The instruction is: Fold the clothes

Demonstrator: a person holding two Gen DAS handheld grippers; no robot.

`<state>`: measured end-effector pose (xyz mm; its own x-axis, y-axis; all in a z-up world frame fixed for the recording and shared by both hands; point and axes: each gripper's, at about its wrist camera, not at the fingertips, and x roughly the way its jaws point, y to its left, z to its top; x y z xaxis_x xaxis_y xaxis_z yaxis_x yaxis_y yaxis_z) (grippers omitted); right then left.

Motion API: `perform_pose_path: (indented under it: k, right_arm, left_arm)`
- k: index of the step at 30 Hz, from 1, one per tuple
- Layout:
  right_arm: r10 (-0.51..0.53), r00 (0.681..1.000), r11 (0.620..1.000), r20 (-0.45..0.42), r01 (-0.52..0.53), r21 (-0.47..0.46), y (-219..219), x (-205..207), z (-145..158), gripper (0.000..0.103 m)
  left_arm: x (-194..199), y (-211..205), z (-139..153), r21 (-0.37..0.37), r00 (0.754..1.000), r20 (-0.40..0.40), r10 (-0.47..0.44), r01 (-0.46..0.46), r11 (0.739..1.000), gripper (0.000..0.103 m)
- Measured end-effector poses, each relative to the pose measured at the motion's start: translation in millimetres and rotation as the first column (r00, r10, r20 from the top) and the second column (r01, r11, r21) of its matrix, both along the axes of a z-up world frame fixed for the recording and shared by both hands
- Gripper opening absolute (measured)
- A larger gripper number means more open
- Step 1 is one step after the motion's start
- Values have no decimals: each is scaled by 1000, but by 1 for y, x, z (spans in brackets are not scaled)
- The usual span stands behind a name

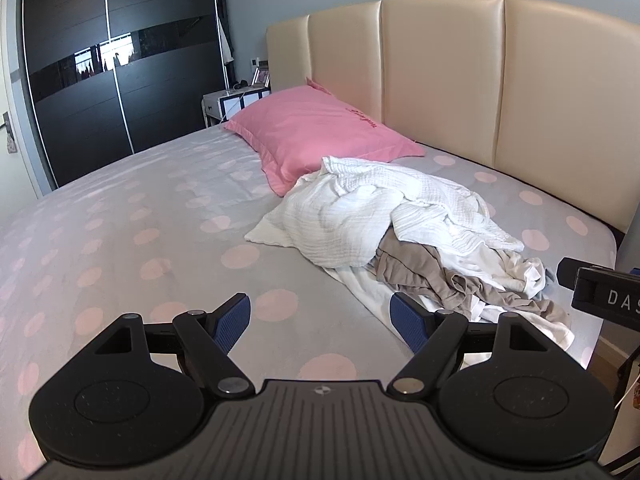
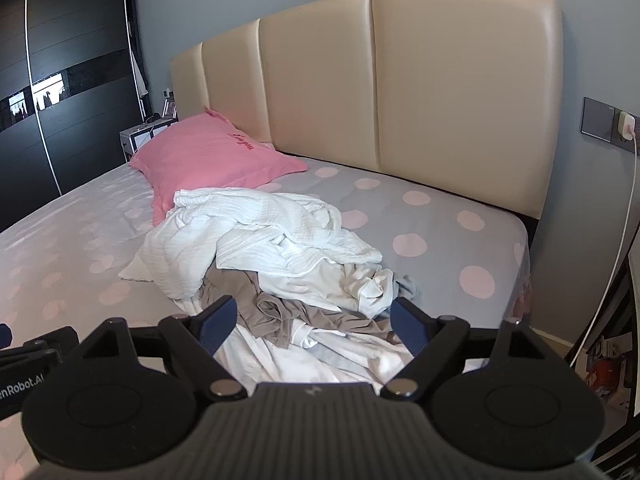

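Note:
A heap of crumpled clothes lies on the bed near its right edge: a white textured garment (image 1: 372, 212) (image 2: 260, 232) on top, a taupe garment (image 1: 432, 276) (image 2: 288, 312) under it, and thin white pieces (image 1: 520, 272) (image 2: 360, 284) beside it. My left gripper (image 1: 320, 320) is open and empty, above the bedsheet just left of the heap's near end. My right gripper (image 2: 312, 322) is open and empty, hovering over the near end of the heap, above the taupe garment. The right gripper's body shows at the right edge of the left wrist view (image 1: 600, 292).
The bed (image 1: 120, 240) has a grey sheet with pink dots. A pink pillow (image 1: 316, 132) (image 2: 212, 152) lies by the cream headboard (image 1: 440, 72) (image 2: 400, 88). A dark wardrobe (image 1: 100, 60) and a nightstand (image 1: 228, 104) stand at far left. A wall socket with a cable (image 2: 624, 132) is at right.

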<state>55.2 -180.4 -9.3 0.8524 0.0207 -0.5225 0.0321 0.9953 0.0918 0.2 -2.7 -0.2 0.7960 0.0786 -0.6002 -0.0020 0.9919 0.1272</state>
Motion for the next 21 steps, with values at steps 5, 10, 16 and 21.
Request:
perform_pose_path:
  k: [5,10,16,21]
  right_arm:
    - [3,1000,1000,-8,-3,7,-4,2,1,86]
    - [-19,1000,1000,1,19,-11,3,-3,-2,86]
    - [-16,1000,1000,2,16,-2,8,-11,6,86]
    - [23,999,1000,-23,-22,14,22,-10,9,86]
  left_arm:
    - [-5,1,4,8,1000,32,2,-3,1000,77]
    - [-22,16,5,-38,999,33,39,-37,999,76]
    - [-30,19,6,-40,999,-6,35,-35,999,76]
    - [-36,26,10,-70,999,-14,49,-50,996,76]
